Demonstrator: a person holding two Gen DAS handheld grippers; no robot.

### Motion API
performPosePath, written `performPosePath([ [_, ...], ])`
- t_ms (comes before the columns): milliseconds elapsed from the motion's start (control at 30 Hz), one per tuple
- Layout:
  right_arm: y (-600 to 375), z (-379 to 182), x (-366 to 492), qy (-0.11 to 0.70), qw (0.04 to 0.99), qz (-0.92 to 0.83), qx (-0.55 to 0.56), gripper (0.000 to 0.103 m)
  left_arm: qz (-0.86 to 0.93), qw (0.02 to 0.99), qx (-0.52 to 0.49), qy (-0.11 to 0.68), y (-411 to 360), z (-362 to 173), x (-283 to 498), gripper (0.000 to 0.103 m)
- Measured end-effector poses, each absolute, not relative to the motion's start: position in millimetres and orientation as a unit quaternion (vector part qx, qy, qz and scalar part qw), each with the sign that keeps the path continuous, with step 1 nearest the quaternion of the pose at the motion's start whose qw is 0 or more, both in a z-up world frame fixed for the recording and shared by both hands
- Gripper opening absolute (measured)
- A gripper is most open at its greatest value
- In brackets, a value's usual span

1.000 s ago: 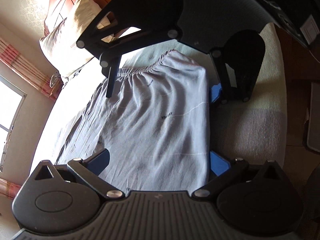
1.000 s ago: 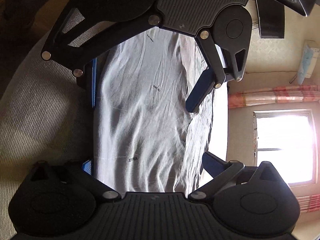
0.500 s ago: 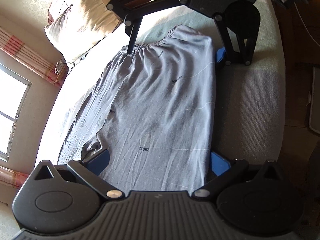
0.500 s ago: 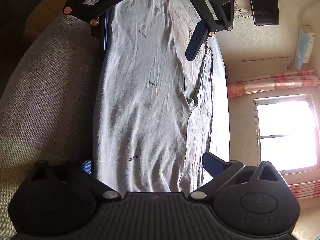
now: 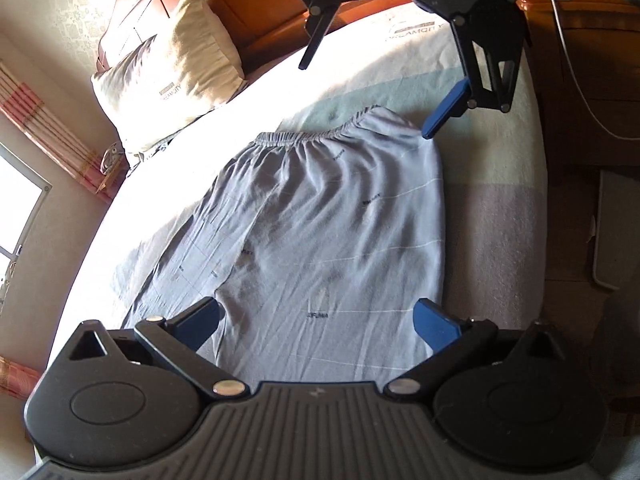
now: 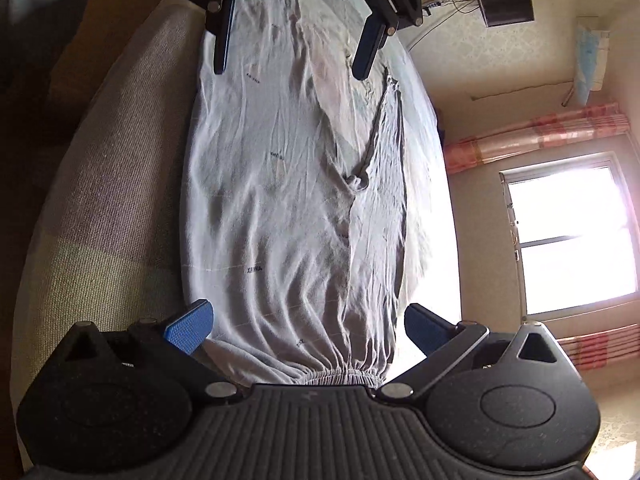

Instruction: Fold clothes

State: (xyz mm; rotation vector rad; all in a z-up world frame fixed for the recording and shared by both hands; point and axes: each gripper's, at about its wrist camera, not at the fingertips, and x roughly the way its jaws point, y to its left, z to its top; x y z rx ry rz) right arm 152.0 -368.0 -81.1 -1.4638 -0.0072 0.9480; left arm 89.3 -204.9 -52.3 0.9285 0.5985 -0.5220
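Left wrist: left claw (image 5: 316, 320) wide open (empty) above trousers (image 5: 320, 240).

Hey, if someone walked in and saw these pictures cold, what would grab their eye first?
Most likely the grey trousers spread lengthwise along the bed, elastic waistband toward the pillow. Next, the left gripper and right gripper, jaws open, one hanging over each end of the trousers. Then the glaring window beside the bed.

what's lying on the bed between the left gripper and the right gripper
The grey trousers, laid flat lengthwise on the bed between the left gripper and right gripper, both open. Both wrist views show it.
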Motion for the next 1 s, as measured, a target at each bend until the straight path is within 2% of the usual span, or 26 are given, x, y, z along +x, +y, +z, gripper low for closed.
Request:
performPosePath([
  [133,-343.2,-95.9,166.2,0.013,0.651,0.397,-0.647,0.103,-0.221,0.809,0.449,0.308,-205.5,-76.2,111.1,0.102],
  [267,-346.0,-117.5,175.2,0.071,0.643,0.384,-0.659,0.103,-0.238,0.792,0.465,0.318,-196.0,-87.0,97.9,0.102],
  [400,-362.3,-112.2,164.3,0.095,0.647,0.378,-0.655,0.103,-0.239,0.795,0.426,0.360,-179.3,-75.5,97.1,0.102],
  [667,-315.0,-94.8,182.9,0.141,0.691,0.363,-0.609,0.103,-0.213,0.811,0.416,0.354,-155.0,-74.1,131.9,0.102],
  [800,-308.1,-99.2,196.7,0.236,0.698,0.357,-0.574,0.103,-0.221,0.802,0.415,0.369,-127.3,-81.5,124.1,0.102],
  [1000,-307.2,-84.1,224.5,0.355,0.716,0.294,-0.524,0.103,-0.219,0.815,0.345,0.411,-92.3,-67.0,143.0,0.102],
])
